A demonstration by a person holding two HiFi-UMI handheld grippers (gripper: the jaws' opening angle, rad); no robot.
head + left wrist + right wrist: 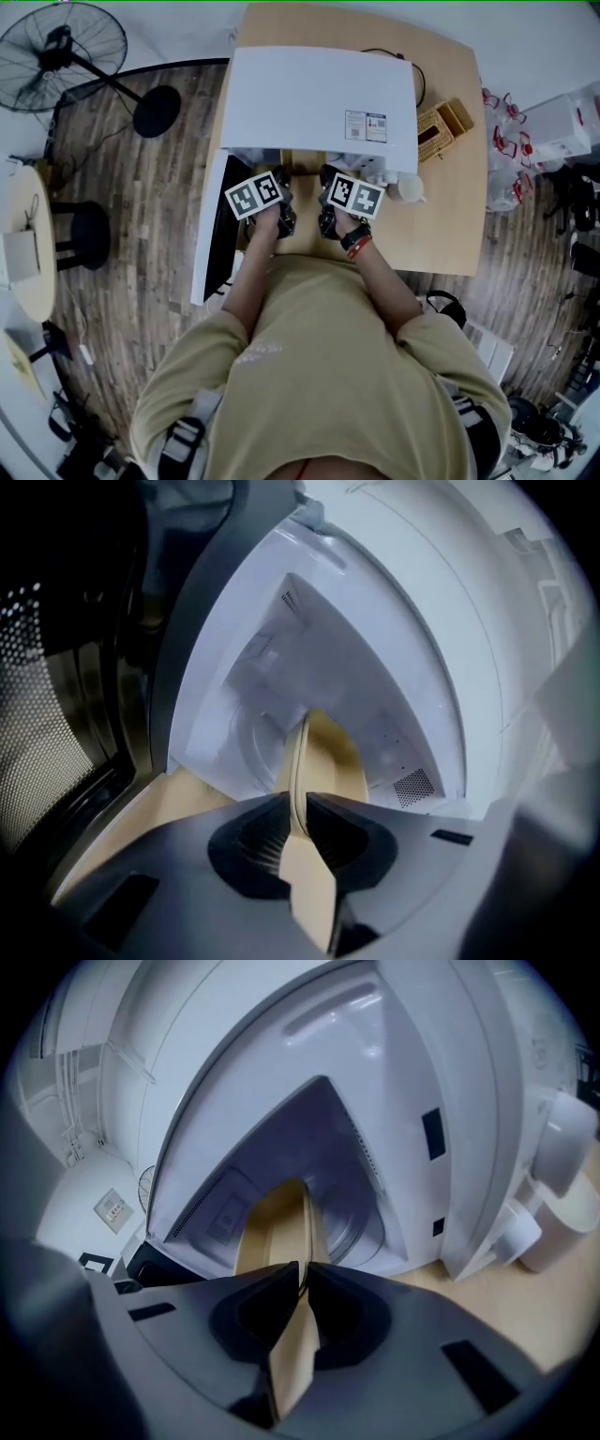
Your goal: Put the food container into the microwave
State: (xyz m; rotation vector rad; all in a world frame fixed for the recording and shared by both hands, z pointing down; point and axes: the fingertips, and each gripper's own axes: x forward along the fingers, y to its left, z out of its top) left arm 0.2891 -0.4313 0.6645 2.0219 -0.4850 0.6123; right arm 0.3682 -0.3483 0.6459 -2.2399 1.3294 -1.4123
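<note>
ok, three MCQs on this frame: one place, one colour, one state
1. Where is the container?
A. on top of the microwave
B. in the microwave's open mouth
C. behind the microwave

2. What colour is the container?
A. red
B. blue
C. beige

3. How are the two tools?
A. both shut on the container
B. both open
C. left shut, right open

Key:
1 B: both gripper views show the container reaching into the white cavity.
2 C: its wall and rim are beige in both gripper views.
3 A: the left tool and the right tool each have their jaws closed on its rim.
</note>
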